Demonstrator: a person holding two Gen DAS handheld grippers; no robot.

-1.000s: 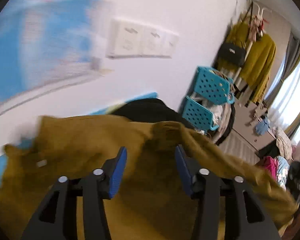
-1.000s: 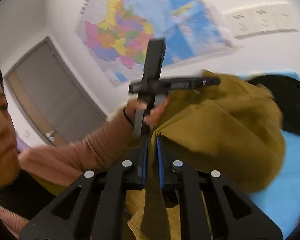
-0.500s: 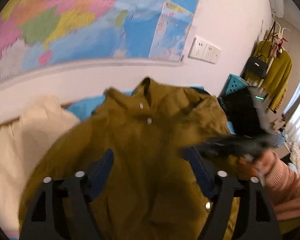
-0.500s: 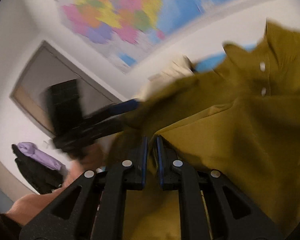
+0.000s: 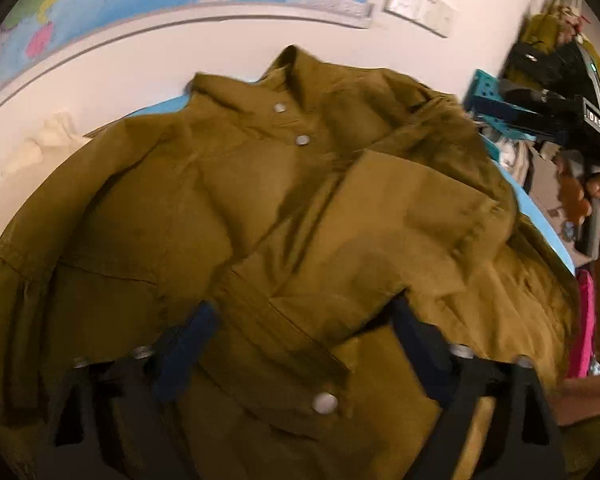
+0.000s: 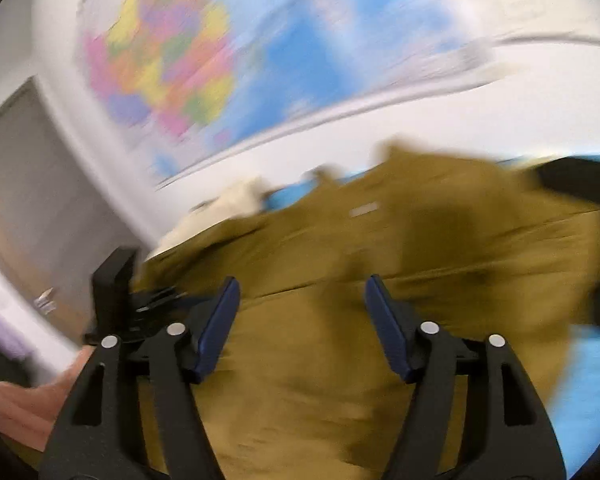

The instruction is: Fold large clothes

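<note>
An olive-mustard jacket [image 5: 300,200] with silver snap buttons lies spread front-up on a blue surface, collar toward the wall. My left gripper [image 5: 304,306] hovers low over its lower front. Its jaws stand wide and are closing, a folded flap of fabric lies between them, and the pads do not press on it. In the blurred right wrist view, the jacket [image 6: 420,260] fills the lower half. My right gripper [image 6: 303,280] is over it with its jaws opening and only loose cloth below. A hand holds the right gripper's black body [image 5: 560,112] at the far right edge.
A cream garment [image 5: 48,144] lies left of the jacket by the wall, and a black garment [image 6: 580,180] lies at its right. The blue surface [image 6: 580,380] shows on the right. A teal basket [image 5: 484,84] and a wall map [image 6: 220,60] stand behind.
The right gripper, which was shut on the jacket's edge, has let go and opened wide. The jacket went from bunched in the air to spread flat. Both grippers dropped toward it.
</note>
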